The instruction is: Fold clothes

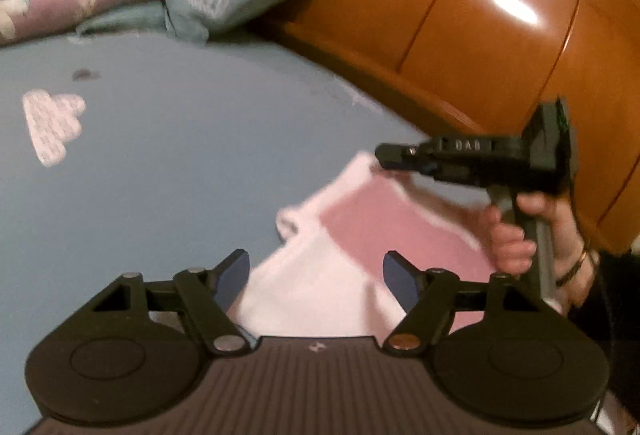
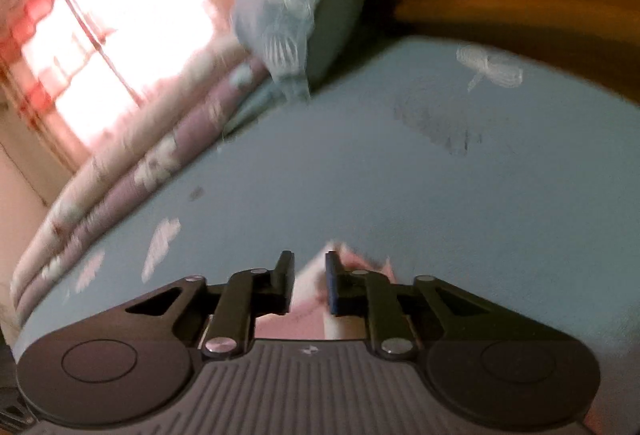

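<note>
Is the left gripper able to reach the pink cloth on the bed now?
Probably yes. The left gripper is open, and the pink cloth lies right in front of it on the blue sheet. Nothing is between them; the right gripper is at the far corner.

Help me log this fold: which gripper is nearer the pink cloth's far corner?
Right. The right gripper is at the pink cloth's far corner; the left gripper hangs over its near part.

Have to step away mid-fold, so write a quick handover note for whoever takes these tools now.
Left tool: open, over the near part of the pink-and-white garment, gripping nothing.
Right tool: jaws narrowly apart at the garment's far corner, no grip evident.
Garment: lying rumpled on the blue bedsheet.
Done: no finished fold visible.
Left: flatten it, then fold.
</note>
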A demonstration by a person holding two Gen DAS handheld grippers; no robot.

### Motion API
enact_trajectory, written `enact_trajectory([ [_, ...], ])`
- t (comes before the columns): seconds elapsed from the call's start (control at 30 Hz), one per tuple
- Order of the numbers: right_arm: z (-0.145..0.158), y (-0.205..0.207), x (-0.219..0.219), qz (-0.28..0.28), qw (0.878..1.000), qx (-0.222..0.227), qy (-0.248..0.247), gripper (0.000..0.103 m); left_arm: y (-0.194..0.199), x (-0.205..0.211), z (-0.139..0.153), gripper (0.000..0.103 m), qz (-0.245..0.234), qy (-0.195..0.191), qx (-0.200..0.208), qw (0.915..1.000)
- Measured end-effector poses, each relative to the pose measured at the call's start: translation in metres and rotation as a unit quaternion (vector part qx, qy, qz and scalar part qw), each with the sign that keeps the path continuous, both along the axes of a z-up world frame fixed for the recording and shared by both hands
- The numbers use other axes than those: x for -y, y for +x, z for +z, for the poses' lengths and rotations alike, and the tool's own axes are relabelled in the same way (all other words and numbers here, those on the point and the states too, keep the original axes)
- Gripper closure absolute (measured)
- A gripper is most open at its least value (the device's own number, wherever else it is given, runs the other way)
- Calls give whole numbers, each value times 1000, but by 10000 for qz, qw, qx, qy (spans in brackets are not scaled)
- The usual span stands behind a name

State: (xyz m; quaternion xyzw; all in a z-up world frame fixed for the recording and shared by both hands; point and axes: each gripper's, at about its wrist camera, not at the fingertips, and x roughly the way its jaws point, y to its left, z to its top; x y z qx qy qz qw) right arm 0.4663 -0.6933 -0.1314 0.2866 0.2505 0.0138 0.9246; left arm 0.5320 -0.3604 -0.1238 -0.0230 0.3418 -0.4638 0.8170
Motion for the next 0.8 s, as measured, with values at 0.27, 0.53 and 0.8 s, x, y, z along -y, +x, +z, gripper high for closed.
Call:
enact_trajectory([
  [0.27, -11, 28, 0, -122, 9990, -415, -127, 99, -2, 1, -25, 27, 194, 505, -81, 9985],
  [0.53, 17, 5, -9, -79, 9979, -459, -459, 73, -8, -10, 6, 27, 68, -226, -98, 9997],
  [0.8, 12, -14, 9, -565, 9942, -919, -51, 67, -8, 11, -12, 32, 49, 277, -473, 9985],
])
